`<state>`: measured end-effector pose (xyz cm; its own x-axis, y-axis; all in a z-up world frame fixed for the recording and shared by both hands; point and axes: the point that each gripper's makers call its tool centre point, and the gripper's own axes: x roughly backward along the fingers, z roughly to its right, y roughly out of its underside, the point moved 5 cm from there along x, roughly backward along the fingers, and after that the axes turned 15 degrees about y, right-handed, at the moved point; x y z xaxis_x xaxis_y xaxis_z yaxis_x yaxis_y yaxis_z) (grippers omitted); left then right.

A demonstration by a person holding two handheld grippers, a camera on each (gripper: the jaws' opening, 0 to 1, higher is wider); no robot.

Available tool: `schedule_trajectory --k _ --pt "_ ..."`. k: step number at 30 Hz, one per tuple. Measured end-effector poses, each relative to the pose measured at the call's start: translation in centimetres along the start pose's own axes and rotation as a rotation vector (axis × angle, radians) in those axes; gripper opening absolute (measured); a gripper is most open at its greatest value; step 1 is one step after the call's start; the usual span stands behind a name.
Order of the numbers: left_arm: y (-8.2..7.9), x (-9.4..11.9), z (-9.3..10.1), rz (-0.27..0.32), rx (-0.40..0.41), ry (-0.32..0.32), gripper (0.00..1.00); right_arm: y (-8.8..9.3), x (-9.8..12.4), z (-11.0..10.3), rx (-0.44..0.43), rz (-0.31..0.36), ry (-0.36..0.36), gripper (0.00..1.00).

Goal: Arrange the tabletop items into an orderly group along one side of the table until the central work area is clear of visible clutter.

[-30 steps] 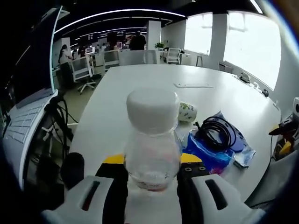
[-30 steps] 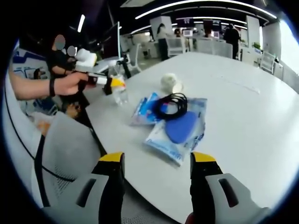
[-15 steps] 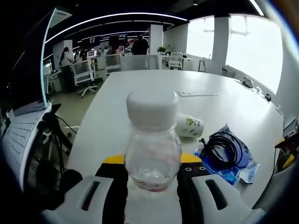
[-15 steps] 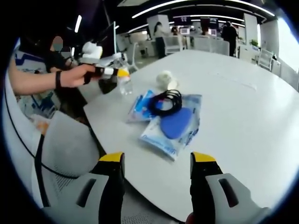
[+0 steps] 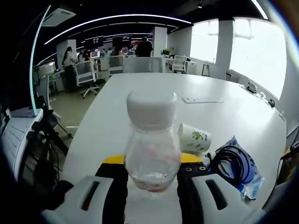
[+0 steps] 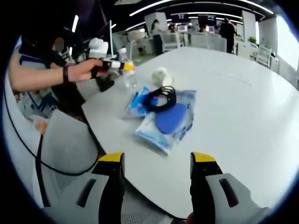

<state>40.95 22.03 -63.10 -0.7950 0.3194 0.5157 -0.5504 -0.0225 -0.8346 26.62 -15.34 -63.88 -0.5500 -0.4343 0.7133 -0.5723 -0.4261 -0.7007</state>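
Open-plan office w/ dark ceiling, curved light strips, bright windows on one side, desks, monitors and white chairs in the background, a few people standing far back. You're working at a big white table [image 6: 243,107], mostly bare across its far and middle stretch.

Left gripper view: your left gripper [image 5: 152,169] is clamped on a clear plastic bottle [image 5: 152,156] w/ a white cap [image 5: 152,108], upright between the jaws, near the table's edge. Whether the bottle's base touches the table you can't tell. Just past it, to the right, a paper cup [image 5: 194,138] w/ a green leaf print lies on its side. Next to that, a coiled black cable [image 5: 232,161] sits on blue plastic packets [image 5: 247,170]. Farther across the table lies a flat pale strip [image 5: 202,100], too small to identify.

Right gripper view: your right gripper [image 6: 157,161] has its jaws wide apart, nothing between them, hovering off the table's near edge. Ahead, the cable, packets and a dark blue oval pad [image 6: 170,118] are clustered close to the edge, cable on top of the packets, pad beside it. The cup lies just beyond the cluster. Your left hand [image 6: 86,70] comes in from the left w/ the bottle at the table's corner. Below, a grey mesh chair [image 6: 67,149] w/ a black cord [image 6: 39,154] hanging over it stands beside the table.
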Motion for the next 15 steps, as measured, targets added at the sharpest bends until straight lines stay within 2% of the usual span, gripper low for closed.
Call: schedule_trajectory --k 7,15 --pt "-0.1 -1.5 -1.4 0.017 0.019 -0.04 0.4 0.2 0.1 0.7 0.001 -0.012 0.003 0.55" --pt "0.0 -2.4 -1.8 0.044 0.033 -0.077 0.4 0.8 0.4 1.3 0.008 -0.028 0.002 0.55"
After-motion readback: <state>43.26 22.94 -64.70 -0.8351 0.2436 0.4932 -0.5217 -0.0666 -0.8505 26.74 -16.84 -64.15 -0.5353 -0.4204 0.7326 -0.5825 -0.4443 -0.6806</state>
